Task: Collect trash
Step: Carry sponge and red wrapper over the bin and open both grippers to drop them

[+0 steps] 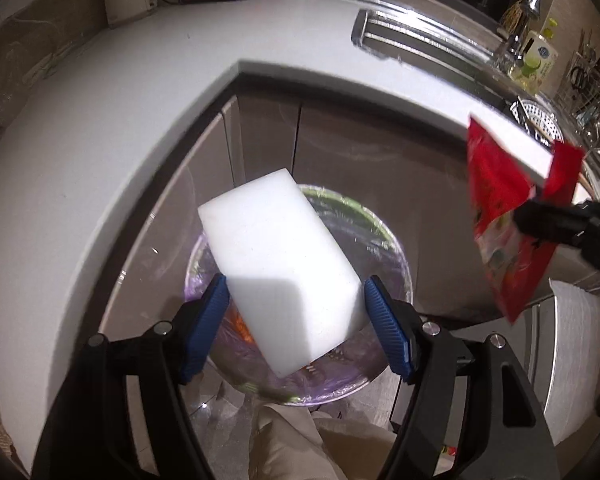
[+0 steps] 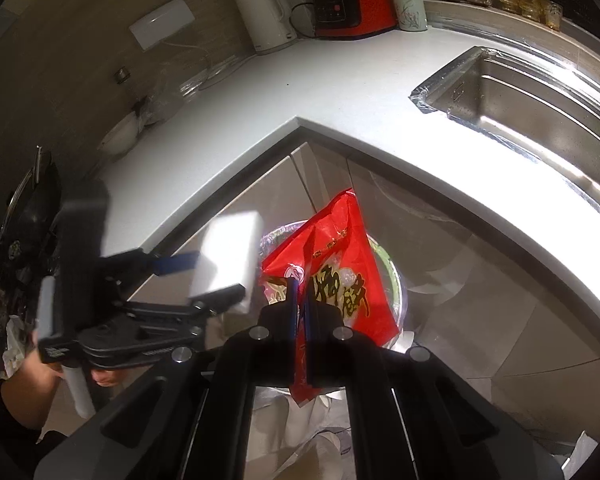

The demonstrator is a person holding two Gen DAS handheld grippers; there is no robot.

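Note:
My left gripper [image 1: 296, 292] is shut on a white foam block [image 1: 280, 264] and holds it over a round bin [image 1: 400, 264] lined with a clear bag, on the floor in the counter's corner. My right gripper [image 2: 301, 292] is shut on a red snack wrapper [image 2: 340, 264] with printed characters and holds it above the same bin [image 2: 396, 276]. The left gripper [image 2: 204, 280] with the foam block [image 2: 228, 256] shows at the left of the right wrist view. The right gripper [image 1: 548, 226] with the wrapper [image 1: 496, 200] shows at the right of the left wrist view.
A white L-shaped countertop [image 1: 100, 140] wraps around the bin, with grey cabinet doors [image 1: 340, 136] below. A steel sink [image 2: 540, 92] is set in the counter at right. A kettle [image 2: 266, 16], a red appliance [image 2: 356, 4] and a cup [image 2: 410, 8] stand at the back.

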